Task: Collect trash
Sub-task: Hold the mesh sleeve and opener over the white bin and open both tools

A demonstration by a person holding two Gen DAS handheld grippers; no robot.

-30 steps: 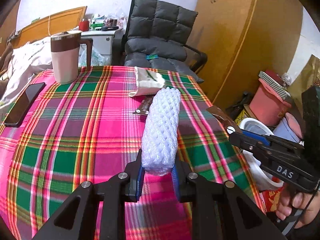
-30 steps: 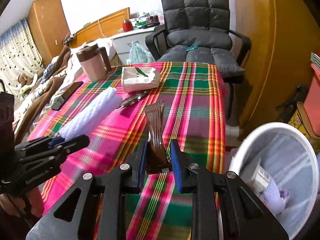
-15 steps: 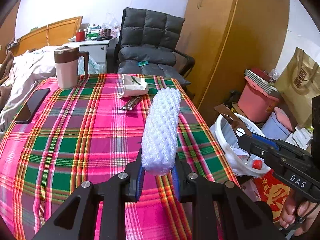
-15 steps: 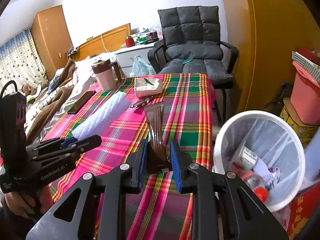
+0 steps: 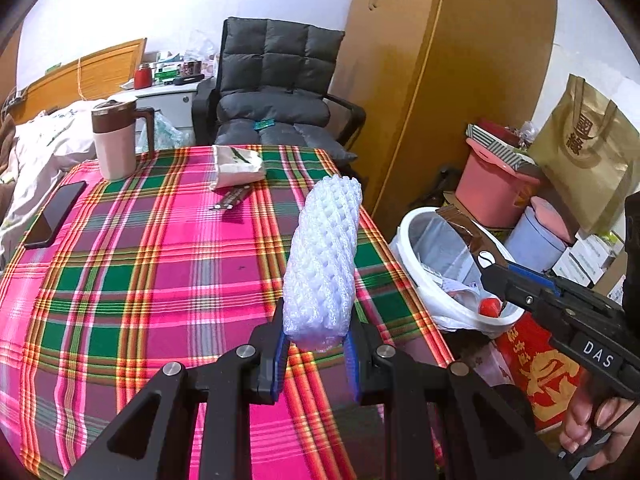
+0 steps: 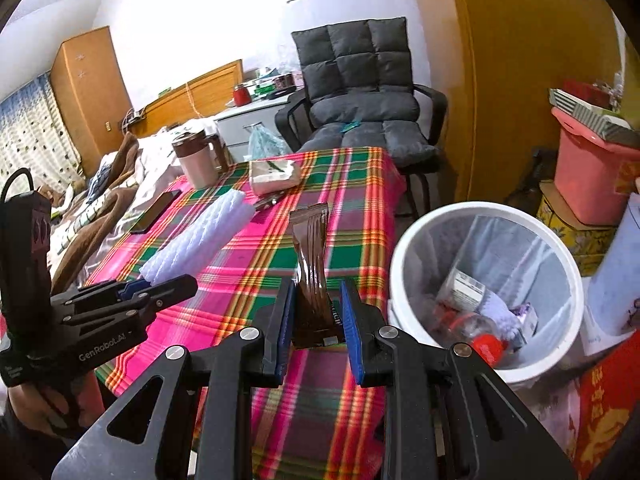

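Observation:
My left gripper [image 5: 316, 348] is shut on a white foam net sleeve [image 5: 326, 256] and holds it above the plaid table's right side; the sleeve also shows in the right wrist view [image 6: 200, 240]. My right gripper [image 6: 318, 316] is shut on a brown snack wrapper [image 6: 312, 264], held upright near the table's right edge, just left of the white trash bin [image 6: 404, 248]. In the left wrist view the wrapper [image 5: 460, 228] hangs over the bin's rim [image 5: 412, 216]. The bin holds several pieces of trash. A dark wrapper [image 5: 234, 198] lies on the table.
On the plaid table [image 5: 140, 260] stand a pink mug [image 5: 114, 144], a black phone [image 5: 54, 214] and a white tissue pack [image 5: 238, 166]. A grey chair [image 5: 276, 92] is behind it. A pink bucket [image 5: 492, 184], gold bag [image 5: 588, 160] and boxes crowd the right.
Both grippers have pulled back and to the right with their loads. The bin has come into full view, and the brown wrapper now sits over the bin's edge.

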